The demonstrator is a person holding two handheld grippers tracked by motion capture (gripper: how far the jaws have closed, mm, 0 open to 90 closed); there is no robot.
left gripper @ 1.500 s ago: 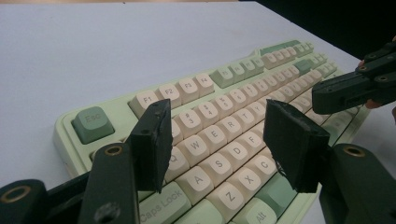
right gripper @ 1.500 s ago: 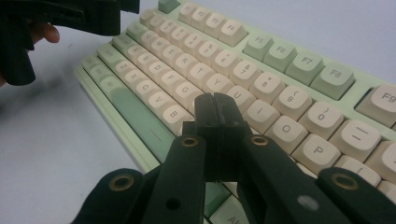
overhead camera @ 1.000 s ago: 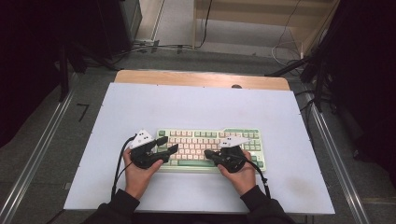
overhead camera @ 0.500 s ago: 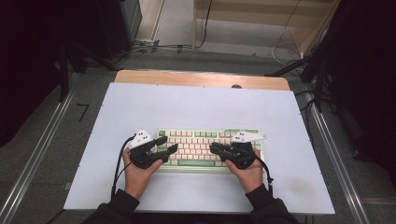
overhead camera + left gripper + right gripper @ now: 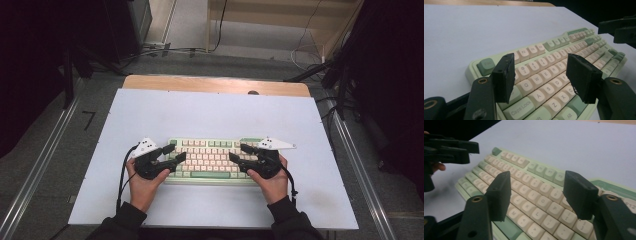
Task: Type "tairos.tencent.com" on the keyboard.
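A white table carries one green-and-cream keyboard, lying flat and square to the near edge, at about six o'clock from the table's middle. The left gripper hangs over the keyboard's nine o'clock end, jaws spread with only air between them; along its own jaws, the letter keys near Caps Lock lie below and untouched. The right gripper hangs over the three o'clock end, pointing toward nine o'clock; its jaws have just been opening and now stand wide apart, nothing pinched, above the keys around O, L and P. Judging by this, no key is pressed at the moment and the keyboard is not being gripped or lifted: if a press was made on the right side it appears finished, and any further keys on either side remain to be done.
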